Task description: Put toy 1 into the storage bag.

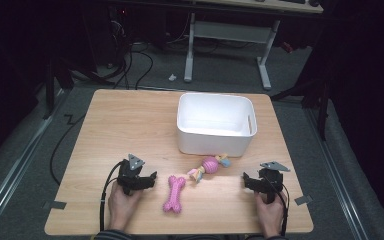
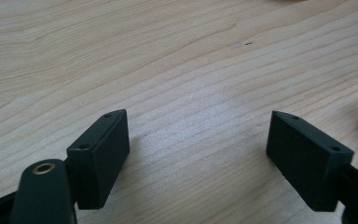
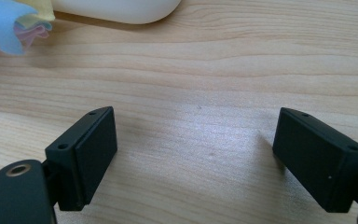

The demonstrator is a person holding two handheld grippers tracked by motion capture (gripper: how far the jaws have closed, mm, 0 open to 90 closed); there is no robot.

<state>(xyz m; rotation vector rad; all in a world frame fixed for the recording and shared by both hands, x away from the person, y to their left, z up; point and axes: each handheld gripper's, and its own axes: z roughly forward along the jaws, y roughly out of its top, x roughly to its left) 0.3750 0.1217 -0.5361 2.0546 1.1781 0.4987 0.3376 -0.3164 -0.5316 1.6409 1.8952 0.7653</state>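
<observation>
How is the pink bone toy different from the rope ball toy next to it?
The pink bone toy is one solid colour; the rope ball toy has a pink ball with pastel fabric ends. The bone toy lies nearer the left claw, the ball toy closer to the white bin. Both lie loose on the table.

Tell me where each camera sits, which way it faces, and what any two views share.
High view: above the near edge, facing forward and down on the table; both hands, left tongs, right tongs.
Left gripper view: on the left tongs, facing bare wood; open jaws.
Right gripper view: on the right tongs, facing the white bin; open jaws.
Shared: bin and rope toy, high and right views.
</observation>
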